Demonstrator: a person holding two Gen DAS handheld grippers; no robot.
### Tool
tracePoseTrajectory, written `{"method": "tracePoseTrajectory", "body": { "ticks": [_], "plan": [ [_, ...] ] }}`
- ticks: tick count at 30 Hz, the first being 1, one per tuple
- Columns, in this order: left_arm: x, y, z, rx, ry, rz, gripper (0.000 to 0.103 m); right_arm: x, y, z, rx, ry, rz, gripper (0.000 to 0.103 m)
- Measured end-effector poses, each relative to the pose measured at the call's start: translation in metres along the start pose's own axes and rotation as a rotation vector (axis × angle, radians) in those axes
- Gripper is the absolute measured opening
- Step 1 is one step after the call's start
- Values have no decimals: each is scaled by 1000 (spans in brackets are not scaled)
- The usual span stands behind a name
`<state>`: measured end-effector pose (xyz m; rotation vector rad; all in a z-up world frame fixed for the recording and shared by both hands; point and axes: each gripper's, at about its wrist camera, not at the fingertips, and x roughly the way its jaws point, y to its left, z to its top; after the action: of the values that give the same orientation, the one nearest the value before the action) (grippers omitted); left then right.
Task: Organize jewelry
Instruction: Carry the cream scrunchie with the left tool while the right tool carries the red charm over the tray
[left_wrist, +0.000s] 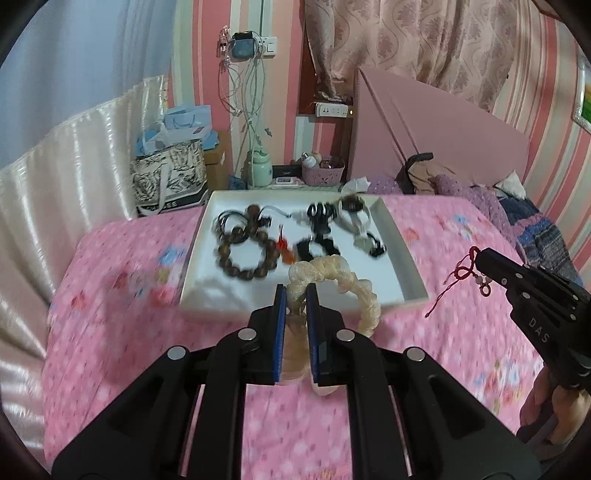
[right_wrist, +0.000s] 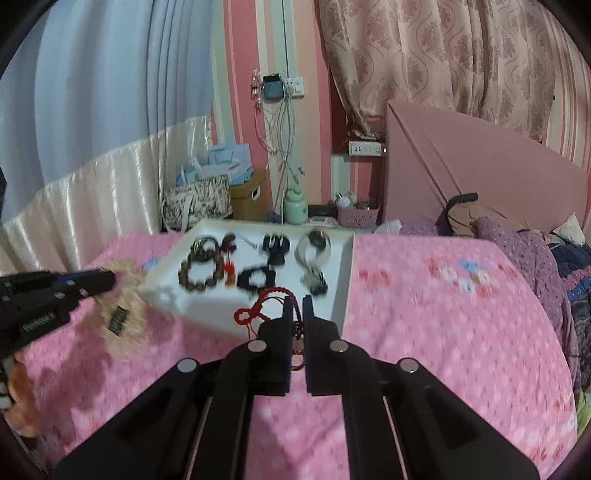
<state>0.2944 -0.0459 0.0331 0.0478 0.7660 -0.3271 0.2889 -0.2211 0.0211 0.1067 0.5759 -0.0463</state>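
In the left wrist view my left gripper is shut on a cream, translucent beaded bracelet, held above the near edge of a white tray. The tray lies on a pink bedspread and holds a brown wooden bead bracelet, a black bead bracelet and a white and dark bangle. My right gripper is shut on a red cord bracelet with small beads, in front of the tray. Each gripper shows in the other's view: the right gripper with the red cord, the left gripper with the blurred cream bracelet.
The pink flowered bedspread stretches all around the tray. A pile of purple clothes lies at the right by a pink headboard. Beyond the bed stand a patterned bag, a cardboard box and a pink basket.
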Motion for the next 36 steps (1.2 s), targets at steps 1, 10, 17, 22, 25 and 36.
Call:
{"method": "tracePoseTrajectory", "body": {
  "ticks": [1, 10, 17, 22, 25, 36],
  "plan": [
    [4, 1, 6, -4, -4, -3, 9, 6, 0, 6, 9, -2, 5, 4],
    [76, 8, 36, -30, 25, -59, 9, 71, 2, 18, 52, 35, 23, 4],
    [139, 9, 19, 14, 96, 18, 9, 120, 5, -10, 13, 146, -56, 4],
    [160, 10, 10, 28, 129, 66, 9, 142, 9, -24, 4, 205, -97, 4],
    [168, 8, 6, 30, 143, 82, 9, 151, 12, -28, -5, 221, -107, 4],
    [182, 16, -2, 9, 183, 90, 9, 179, 3, -35, 25, 259, -134, 4]
  ]
}}
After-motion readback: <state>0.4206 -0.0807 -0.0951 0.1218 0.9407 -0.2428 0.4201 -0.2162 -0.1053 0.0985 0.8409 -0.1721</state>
